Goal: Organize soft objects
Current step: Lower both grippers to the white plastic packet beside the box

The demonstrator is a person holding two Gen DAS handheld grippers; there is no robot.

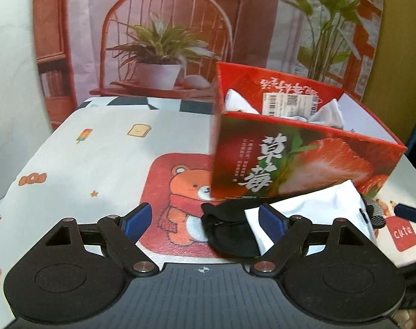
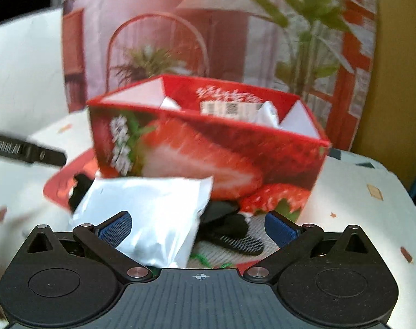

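Observation:
A red strawberry-printed box [image 1: 290, 159] stands open on the table with white socks [image 1: 238, 101] inside. In front of it lie a black sock [image 1: 227, 233] and a white soft packet [image 1: 317, 211]. My left gripper [image 1: 205, 222] is open low over the table, with the black sock between its blue pads [image 1: 138, 220] and untouched. My right gripper [image 2: 198, 229] is open wide over the white packet [image 2: 147, 213] and a black sock [image 2: 224, 227] with a dotted sole. The packet lies close to its left pad [image 2: 116, 227], which does not press on it. The box [image 2: 208, 148] rises just behind.
The table carries a cloth with a bear print [image 1: 186, 192] and small sweets. A printed backdrop of a chair and plants [image 1: 164, 46] hangs behind. The left gripper's finger [image 2: 27, 150] shows at the right view's left edge. A grey patterned cloth [image 1: 376, 213] lies beside the packet.

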